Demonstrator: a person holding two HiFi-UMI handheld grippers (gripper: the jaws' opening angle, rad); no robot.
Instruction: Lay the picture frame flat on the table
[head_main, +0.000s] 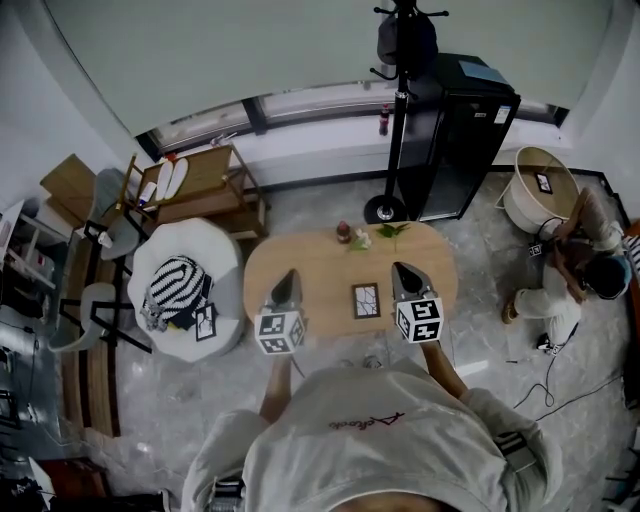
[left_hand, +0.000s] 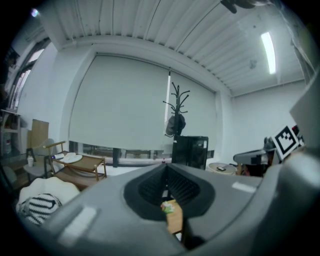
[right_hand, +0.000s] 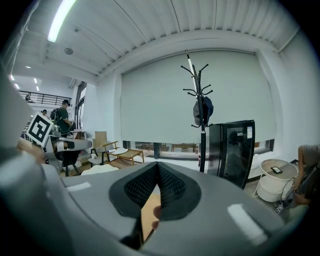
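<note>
In the head view a small dark-rimmed picture frame (head_main: 366, 300) lies on the oval wooden table (head_main: 320, 262), near its front edge, and it looks flat. My left gripper (head_main: 290, 275) hangs above the table left of the frame, apart from it. My right gripper (head_main: 400, 268) hovers to the frame's right, also apart. Both pairs of jaws are shut with nothing in them. In the left gripper view the left gripper (left_hand: 166, 167) shows only a sliver of table (left_hand: 175, 222) through the jaws. The right gripper (right_hand: 158, 165) likewise hides all but a strip of tabletop (right_hand: 148, 215).
A reddish jar (head_main: 343, 232), a white flower (head_main: 362, 240) and green leaves (head_main: 392, 231) sit at the table's far edge. A white pouf (head_main: 225, 300) with a striped cushion stands left. Behind are a coat stand (head_main: 398, 120) and black cabinet (head_main: 462, 130). A person (head_main: 572, 270) crouches at right.
</note>
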